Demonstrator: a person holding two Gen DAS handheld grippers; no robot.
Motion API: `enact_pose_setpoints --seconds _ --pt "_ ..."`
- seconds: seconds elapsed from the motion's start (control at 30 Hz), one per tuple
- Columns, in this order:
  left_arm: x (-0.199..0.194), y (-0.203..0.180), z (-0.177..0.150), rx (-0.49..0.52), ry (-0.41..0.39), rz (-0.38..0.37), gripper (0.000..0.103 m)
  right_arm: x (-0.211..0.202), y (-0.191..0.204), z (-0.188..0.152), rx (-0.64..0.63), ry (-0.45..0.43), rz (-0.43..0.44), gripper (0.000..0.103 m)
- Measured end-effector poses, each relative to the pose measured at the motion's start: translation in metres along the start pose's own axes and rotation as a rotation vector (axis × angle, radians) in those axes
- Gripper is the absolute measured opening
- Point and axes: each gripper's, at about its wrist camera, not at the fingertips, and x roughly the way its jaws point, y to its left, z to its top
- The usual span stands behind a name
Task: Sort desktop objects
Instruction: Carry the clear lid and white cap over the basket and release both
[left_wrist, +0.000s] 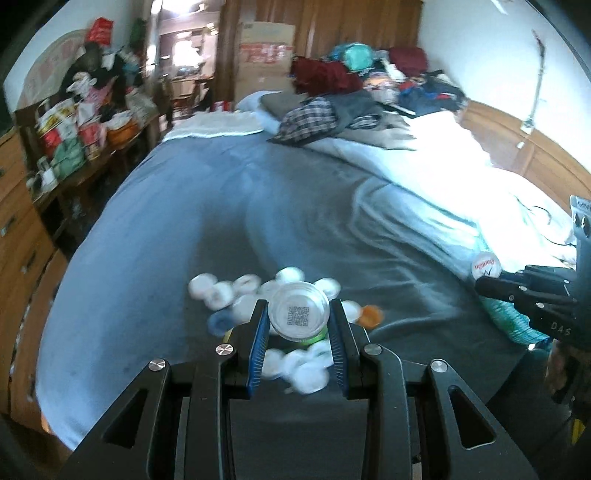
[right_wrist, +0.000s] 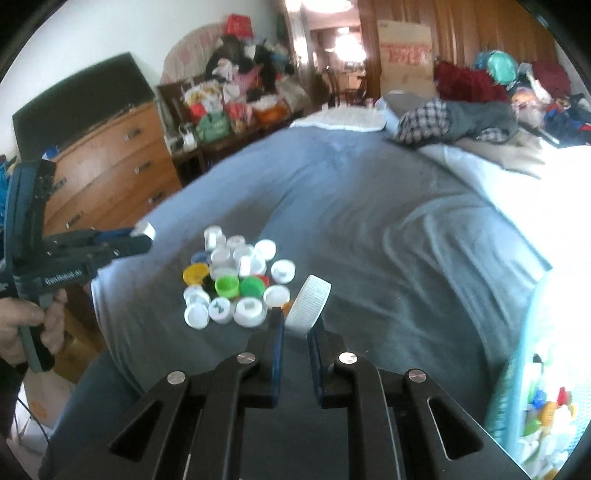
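A pile of plastic bottle caps (right_wrist: 236, 280), mostly white with green, yellow and blue ones, lies on the grey-blue bedspread (right_wrist: 369, 221). My left gripper (left_wrist: 299, 319) is shut on a white cap with a QR code (left_wrist: 298, 314), held above the pile (left_wrist: 236, 295). My right gripper (right_wrist: 295, 325) is shut on a ribbed white cap (right_wrist: 308, 306), held on edge just right of the pile. Each gripper shows in the other's view: the right (left_wrist: 491, 282) with its cap (left_wrist: 485, 266), the left (right_wrist: 144, 236) with its cap.
A light blue basket (right_wrist: 517, 387) with several coloured caps stands at the right; it also shows in the left wrist view (left_wrist: 513, 321). Clothes (left_wrist: 332, 107) are heaped at the bed's far end. A wooden dresser (right_wrist: 110, 166) and a cluttered table (right_wrist: 236, 107) stand to the left.
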Motion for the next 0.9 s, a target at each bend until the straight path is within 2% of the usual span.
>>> enact_pose_setpoints --seconds 0.2,0.5,0.8,0.9 --pt "-0.003 -0.063 0.033 0.071 -0.039 -0.093 0.027 -0.061 -0.024 0.009 0.017 -0.099 -0.079 0.013" --pt "0.004 -0.183 0.077 0.199 -0.056 -0.269 0.027 -0.140 -0.087 0.003 0.093 -0.172 -0.232 0.013" --pt "0.027 -0.296 0.115 0.328 0.008 -0.405 0.027 -0.203 -0.164 -0.013 0.178 -0.180 -0.360 0.014" --pt "0.042 -0.333 0.123 0.375 0.066 -0.442 0.027 -0.212 -0.193 -0.018 0.210 -0.138 -0.371 0.014"
